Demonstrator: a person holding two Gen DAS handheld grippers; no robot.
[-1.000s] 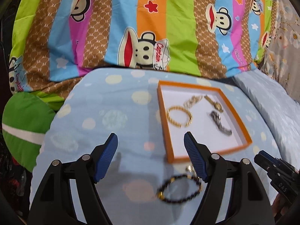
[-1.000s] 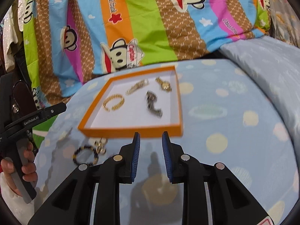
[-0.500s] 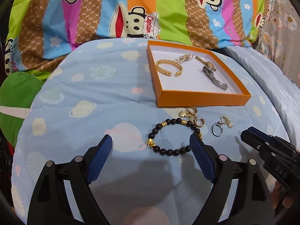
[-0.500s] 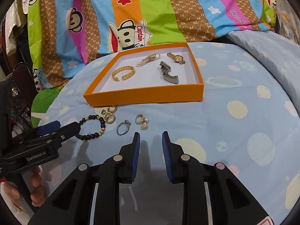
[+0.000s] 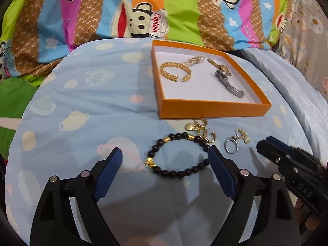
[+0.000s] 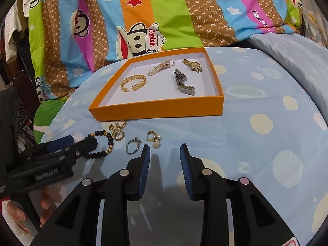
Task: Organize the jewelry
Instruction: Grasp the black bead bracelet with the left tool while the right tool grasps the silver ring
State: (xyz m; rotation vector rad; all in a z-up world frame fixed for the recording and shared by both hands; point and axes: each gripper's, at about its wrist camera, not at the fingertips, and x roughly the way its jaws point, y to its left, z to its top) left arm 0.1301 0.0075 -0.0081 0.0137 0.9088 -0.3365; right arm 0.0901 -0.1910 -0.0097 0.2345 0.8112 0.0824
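An orange tray (image 5: 213,108) (image 6: 155,110) on the blue bedcover holds a gold bangle (image 5: 175,72), a pearl piece (image 6: 161,66), a gold watch (image 6: 193,64) and a silver watch (image 5: 228,82). In front of it lie a black bead bracelet (image 5: 178,155) (image 6: 102,147), gold earrings (image 5: 202,131) (image 6: 117,130), a silver ring (image 5: 230,145) (image 6: 133,143) and a pearl earring (image 6: 154,139). My left gripper (image 5: 165,156) is open with the bracelet between its fingers. My right gripper (image 6: 165,150) is open and empty, just right of the ring.
A striped monkey-print quilt (image 5: 164,10) is piled behind the tray. A green pillow (image 5: 12,100) lies at the left. A pale blue pillow (image 6: 291,49) sits at the right.
Both grippers pulled back from the tray and lowered toward the loose jewelry. My left gripper now straddles the bead bracelet. My right gripper has opened wider.
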